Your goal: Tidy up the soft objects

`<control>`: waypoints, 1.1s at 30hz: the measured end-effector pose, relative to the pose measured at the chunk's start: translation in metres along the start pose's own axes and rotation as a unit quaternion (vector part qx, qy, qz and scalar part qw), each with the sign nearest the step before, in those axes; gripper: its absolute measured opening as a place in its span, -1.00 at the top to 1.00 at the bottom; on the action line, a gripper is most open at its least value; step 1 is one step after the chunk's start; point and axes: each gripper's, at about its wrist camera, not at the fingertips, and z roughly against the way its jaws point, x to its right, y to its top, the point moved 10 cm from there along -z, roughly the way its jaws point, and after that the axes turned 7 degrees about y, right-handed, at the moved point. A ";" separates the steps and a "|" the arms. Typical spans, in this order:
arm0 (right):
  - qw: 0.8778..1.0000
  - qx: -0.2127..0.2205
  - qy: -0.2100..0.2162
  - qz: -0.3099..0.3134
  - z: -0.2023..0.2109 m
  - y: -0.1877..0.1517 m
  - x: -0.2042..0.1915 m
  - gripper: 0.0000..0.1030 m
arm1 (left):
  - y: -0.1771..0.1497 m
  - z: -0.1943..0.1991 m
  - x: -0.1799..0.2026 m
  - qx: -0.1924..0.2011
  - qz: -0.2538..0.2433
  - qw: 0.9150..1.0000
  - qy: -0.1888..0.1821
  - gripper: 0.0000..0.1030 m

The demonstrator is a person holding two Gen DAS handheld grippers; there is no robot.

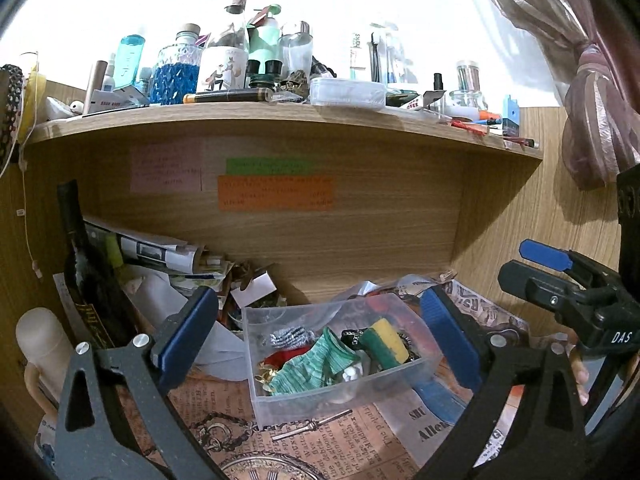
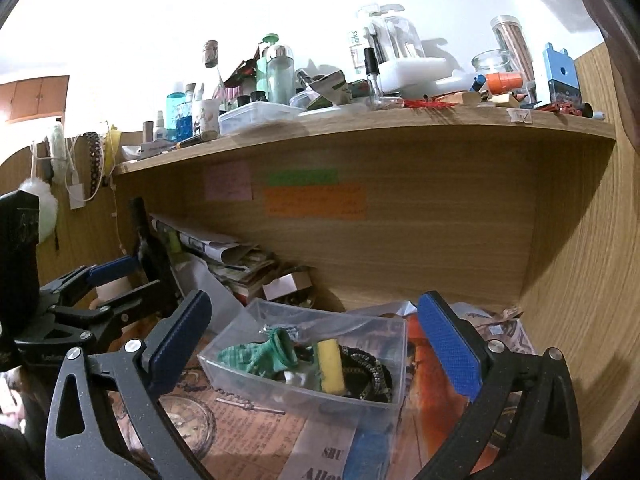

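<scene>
Right tongs (image 2: 316,344): cupboard (image 2: 38,98) far left

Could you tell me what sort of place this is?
Probably a cluttered home desk nook: a wooden shelf crowded with bottles and pens, sticky notes on the back panel, and a clear plastic bin of soft odds and ends below.

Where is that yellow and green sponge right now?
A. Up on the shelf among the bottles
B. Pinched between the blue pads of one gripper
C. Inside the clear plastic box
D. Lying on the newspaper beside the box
C: the sponge lies inside the clear box, next to a green sock, and both the left gripper and the right gripper are open with nothing in them.
</scene>
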 end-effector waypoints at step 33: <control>1.000 0.001 -0.001 -0.003 0.004 0.000 -0.004 -1.00 | -0.004 -0.001 0.000 -0.004 -0.004 1.000 -0.006 -1.00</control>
